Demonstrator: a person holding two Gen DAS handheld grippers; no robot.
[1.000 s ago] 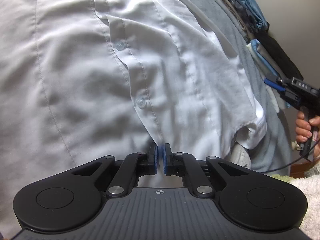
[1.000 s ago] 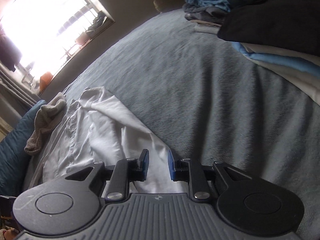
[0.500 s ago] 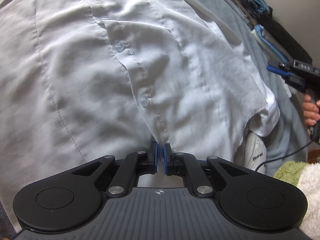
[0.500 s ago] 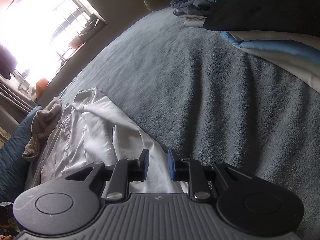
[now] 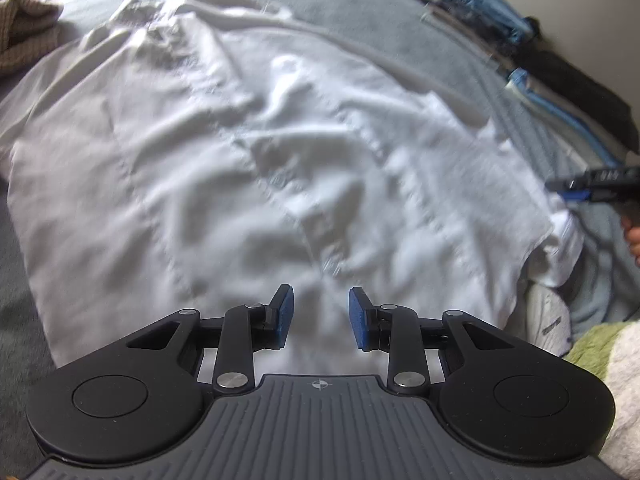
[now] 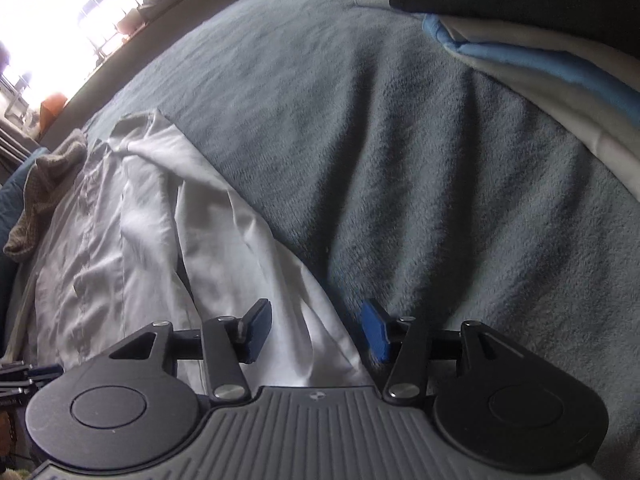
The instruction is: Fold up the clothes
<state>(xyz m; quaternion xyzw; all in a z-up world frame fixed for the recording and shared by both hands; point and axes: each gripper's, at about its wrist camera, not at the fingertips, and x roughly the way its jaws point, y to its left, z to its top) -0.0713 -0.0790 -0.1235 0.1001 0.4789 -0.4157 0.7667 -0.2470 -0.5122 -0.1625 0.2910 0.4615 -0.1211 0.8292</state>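
White shirt (image 5: 248, 168) spread flat on grey blanket (image 6: 400, 160); open blanket between its edge and folded stack (image 6: 540, 52). Left gripper (image 5: 320, 318) just opened, empty, above hem; right gripper (image 6: 316, 334) just opened, straddling shirt's side edge, pads clear

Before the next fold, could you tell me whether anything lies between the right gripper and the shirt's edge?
Nothing visible does. The right gripper is open, its jaws having just widened, straddling the shirt edge on the blanket. The folded pile lies far off.
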